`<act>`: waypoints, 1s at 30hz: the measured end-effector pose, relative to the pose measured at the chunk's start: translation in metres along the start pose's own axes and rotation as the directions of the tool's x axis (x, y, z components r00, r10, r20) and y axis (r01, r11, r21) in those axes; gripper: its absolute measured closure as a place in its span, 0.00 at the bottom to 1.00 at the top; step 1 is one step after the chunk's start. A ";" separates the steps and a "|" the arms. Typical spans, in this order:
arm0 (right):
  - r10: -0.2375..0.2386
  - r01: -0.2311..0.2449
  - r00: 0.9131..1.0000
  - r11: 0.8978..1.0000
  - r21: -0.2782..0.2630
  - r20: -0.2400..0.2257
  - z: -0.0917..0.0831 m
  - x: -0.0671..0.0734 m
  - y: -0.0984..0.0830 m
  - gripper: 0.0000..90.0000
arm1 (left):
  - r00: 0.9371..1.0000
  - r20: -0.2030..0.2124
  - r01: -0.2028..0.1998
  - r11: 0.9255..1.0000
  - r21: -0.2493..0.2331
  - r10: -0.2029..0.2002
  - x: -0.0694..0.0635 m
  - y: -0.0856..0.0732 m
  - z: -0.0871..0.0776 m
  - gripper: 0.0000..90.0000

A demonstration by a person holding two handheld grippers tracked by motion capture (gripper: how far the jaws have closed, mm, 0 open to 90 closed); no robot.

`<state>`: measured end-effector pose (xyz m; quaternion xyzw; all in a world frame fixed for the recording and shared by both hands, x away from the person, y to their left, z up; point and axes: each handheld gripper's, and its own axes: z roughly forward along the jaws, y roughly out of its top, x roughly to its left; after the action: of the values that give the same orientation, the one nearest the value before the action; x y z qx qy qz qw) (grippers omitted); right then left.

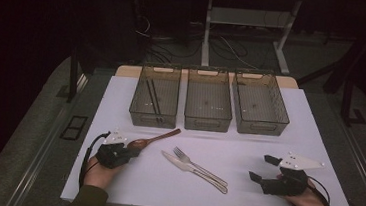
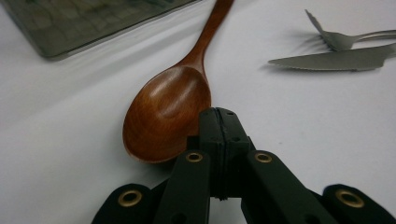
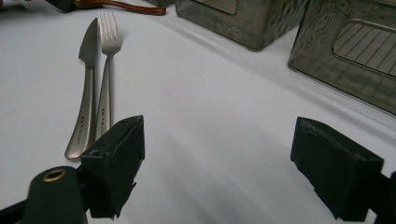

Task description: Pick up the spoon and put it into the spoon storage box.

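White table (image 1: pixel 129 178) in a dark room: your left gripper (image 2: pixel 219 122) is closed with nothing in it, right at the near left bowl of the wooden spoon (image 2: pixel 168 109), which looks light, stiff and smooth, so grab its thin handle, while your right gripper (image 3: pixel 217 161) waits wide open.

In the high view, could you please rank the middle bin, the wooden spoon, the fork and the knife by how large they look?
1. middle bin, clearly largest.
2. knife and fork, lying side by side: too alike in length to rank.
3. wooden spoon, a little shorter as seen, but its bowl end sits at the shut left gripper, so this is unsure.
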<state>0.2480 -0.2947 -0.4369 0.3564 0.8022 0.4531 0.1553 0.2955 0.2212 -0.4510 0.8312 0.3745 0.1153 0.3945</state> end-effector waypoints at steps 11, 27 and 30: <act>-0.009 0.009 1.000 1.000 -0.003 -0.007 0.000 0.001 0.001 0.19 | 0.999 0.042 -0.010 0.999 -0.039 0.011 -0.003 0.007 -0.009 0.98; 0.021 -0.021 1.000 1.000 -0.018 -0.019 0.001 -0.003 0.001 0.19 | 1.000 0.008 -0.012 0.995 -0.101 0.013 0.019 0.028 -0.010 0.57; 0.016 -0.017 1.000 1.000 -0.016 -0.021 0.004 -0.002 0.000 0.15 | 1.000 0.008 0.001 0.994 -0.113 -0.001 0.027 0.031 -0.008 0.51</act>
<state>0.2521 -0.2939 -0.4389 0.3569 0.7971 0.4646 0.1460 0.3271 0.2327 -0.4260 0.8077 0.3662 0.1330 0.4424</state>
